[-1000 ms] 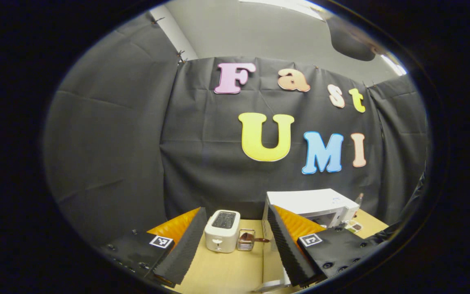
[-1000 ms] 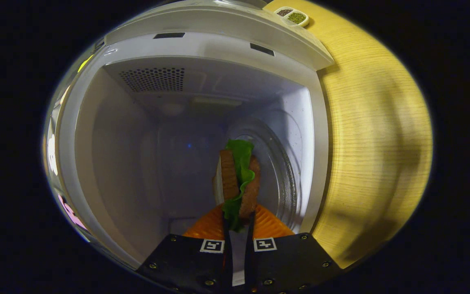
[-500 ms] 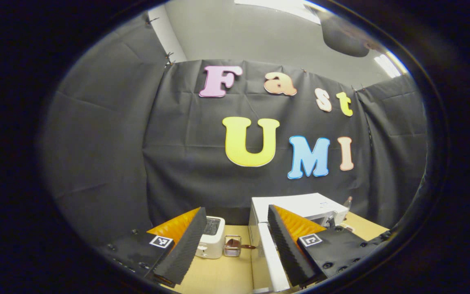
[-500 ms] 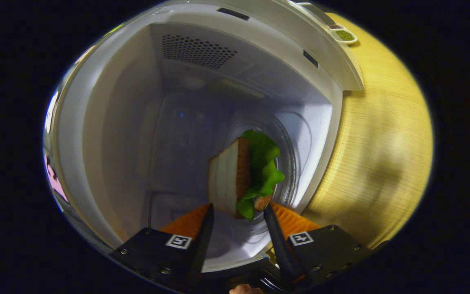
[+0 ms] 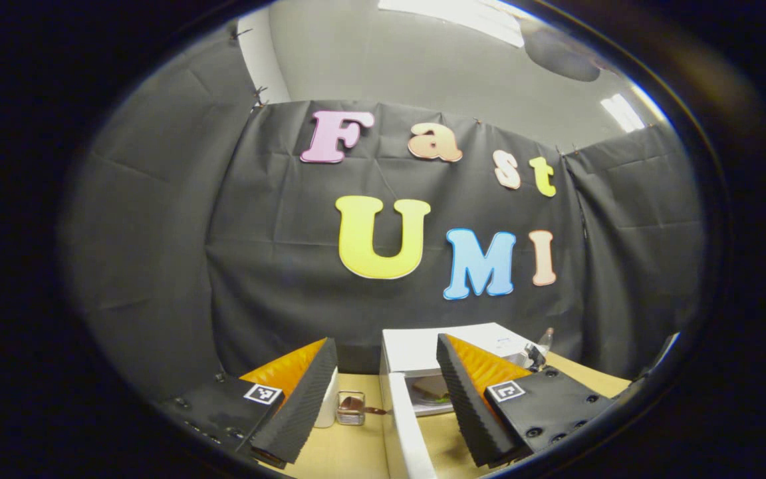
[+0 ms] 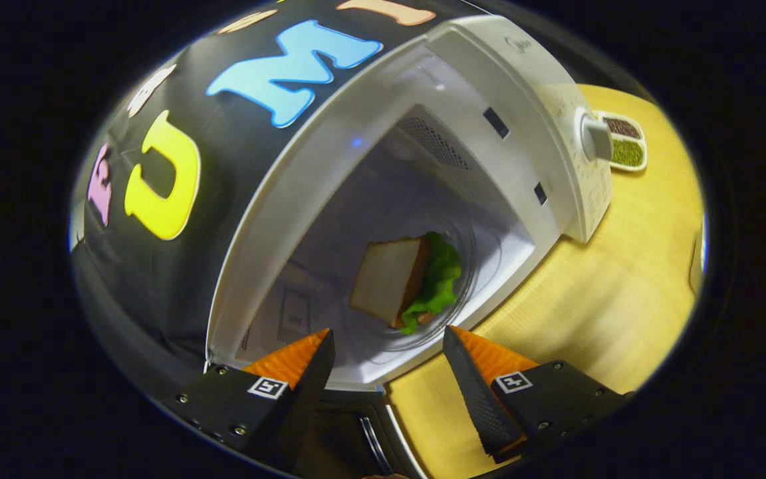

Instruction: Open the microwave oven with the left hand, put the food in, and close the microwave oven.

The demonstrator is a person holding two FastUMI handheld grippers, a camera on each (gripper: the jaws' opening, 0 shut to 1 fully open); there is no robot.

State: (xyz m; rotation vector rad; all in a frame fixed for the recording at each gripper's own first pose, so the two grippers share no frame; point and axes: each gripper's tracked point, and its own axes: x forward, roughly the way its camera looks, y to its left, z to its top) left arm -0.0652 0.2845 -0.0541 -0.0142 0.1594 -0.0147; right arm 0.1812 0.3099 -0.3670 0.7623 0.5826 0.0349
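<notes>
Right gripper view: the right gripper [image 6: 388,349] sits just outside the microwave [image 6: 383,166] opening, fingers spread apart and holding nothing. The sandwich [image 6: 404,276], with bread uppermost and lettuce showing along one edge, lies on the glass turntable [image 6: 469,263] inside the cavity, apart from both fingers. The microwave stands on a wooden table [image 6: 596,299]. A control knob [image 6: 597,138] projects from the panel beside the cavity. A small two-compartment dish [image 6: 624,143] with dark and green contents rests on the table just beyond the panel.

Left gripper view: the left gripper [image 5: 386,379] is held away from the microwave [image 5: 423,346], fingers spread apart and empty. The door [image 5: 406,426] stands open, seen edge-on between the fingers. The sandwich [image 5: 431,387] is visible inside the cavity. A white toaster [image 5: 327,406] stands partly hidden behind the left finger, and a small metal rack [image 5: 351,408] stands between it and the door. A bottle [image 5: 544,339] stands behind the microwave.
</notes>
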